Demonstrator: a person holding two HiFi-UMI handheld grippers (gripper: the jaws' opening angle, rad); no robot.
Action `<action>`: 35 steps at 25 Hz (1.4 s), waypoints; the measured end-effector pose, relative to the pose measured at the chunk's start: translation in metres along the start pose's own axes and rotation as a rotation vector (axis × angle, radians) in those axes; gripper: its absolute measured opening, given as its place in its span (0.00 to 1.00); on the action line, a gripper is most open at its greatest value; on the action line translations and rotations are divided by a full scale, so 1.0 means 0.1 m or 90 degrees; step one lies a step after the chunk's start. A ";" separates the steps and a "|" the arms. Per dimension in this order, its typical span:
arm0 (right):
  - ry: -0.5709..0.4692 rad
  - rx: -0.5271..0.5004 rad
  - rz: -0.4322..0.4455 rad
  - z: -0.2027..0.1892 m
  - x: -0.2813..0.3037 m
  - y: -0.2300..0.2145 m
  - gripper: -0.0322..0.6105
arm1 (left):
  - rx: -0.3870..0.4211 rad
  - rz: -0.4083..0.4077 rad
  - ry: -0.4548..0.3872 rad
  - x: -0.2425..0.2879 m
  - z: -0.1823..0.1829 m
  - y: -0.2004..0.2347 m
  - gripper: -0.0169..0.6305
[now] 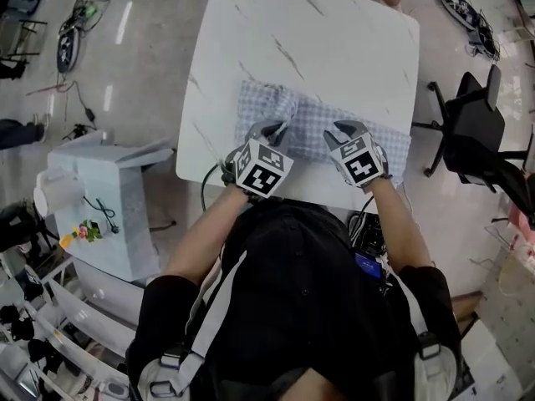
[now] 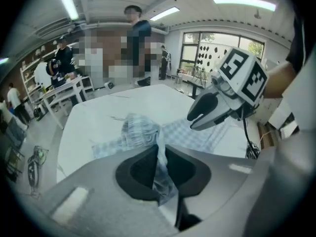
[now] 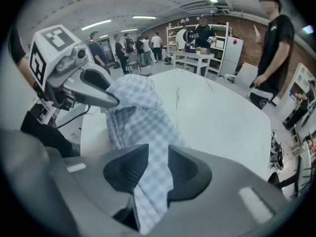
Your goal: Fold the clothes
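The checked garment (image 1: pixel 322 128) is lying at the near edge of a white marbled table (image 1: pixel 334 40), the left gripper (image 1: pixel 269 130) and right gripper (image 1: pixel 345 130) each pinching a fold of it. People (image 3: pixel 274 41) are standing about on the glossy floor (image 1: pixel 142 57) beyond.

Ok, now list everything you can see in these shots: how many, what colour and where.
table: one, white with grey veins, centre
checked garment: one, pale blue and white, along the table's near edge, left end bunched up
office chair: one, black, on the floor right of the table
cabinet: one, white, on the floor left of the table
cables: several, dark, on the floor at far left
bystanders: several, mostly in dark clothes, standing beyond the table
left gripper: one, grey with a black-and-white marker cube, shut on the checked garment
right gripper: one, same colours, shut on the checked garment
forearms: two, reaching from a black top to the grippers
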State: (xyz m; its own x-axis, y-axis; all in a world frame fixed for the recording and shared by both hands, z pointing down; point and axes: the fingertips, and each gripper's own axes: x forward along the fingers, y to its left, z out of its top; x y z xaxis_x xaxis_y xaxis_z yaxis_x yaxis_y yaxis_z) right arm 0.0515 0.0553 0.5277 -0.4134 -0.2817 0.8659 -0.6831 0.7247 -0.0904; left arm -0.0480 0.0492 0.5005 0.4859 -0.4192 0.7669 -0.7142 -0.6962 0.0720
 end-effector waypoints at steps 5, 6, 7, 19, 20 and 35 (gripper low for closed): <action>-0.013 0.038 -0.007 -0.34 -0.19 -0.18 0.25 | 0.125 -0.020 0.041 0.28 -0.03 -0.61 0.09; -0.017 0.043 -0.010 -0.40 -0.21 -0.22 0.25 | 0.142 -0.024 0.050 0.33 -0.04 -0.70 0.09; -0.022 0.046 -0.012 -0.44 -0.23 -0.26 0.25 | 0.150 -0.027 0.058 0.37 -0.06 -0.76 0.09; -0.031 0.067 -0.016 -0.76 -0.46 -0.43 0.25 | 0.181 -0.113 0.084 0.62 0.14 -1.39 0.31; -0.034 0.069 -0.016 -0.77 -0.47 -0.45 0.25 | 0.182 -0.121 0.081 0.62 0.17 -1.45 0.32; -0.057 0.041 0.008 -0.41 -0.41 -0.35 0.25 | 0.046 -0.066 0.048 0.34 0.29 -0.80 0.35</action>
State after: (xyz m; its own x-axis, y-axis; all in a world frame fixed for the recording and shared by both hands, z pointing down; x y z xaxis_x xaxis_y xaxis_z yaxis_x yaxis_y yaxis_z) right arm 0.1167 0.0674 0.5159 -0.4722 -0.3304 0.8173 -0.7134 0.6877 -0.1342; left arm 0.0407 0.0740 0.5024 0.5146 -0.2996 0.8034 -0.6225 -0.7749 0.1098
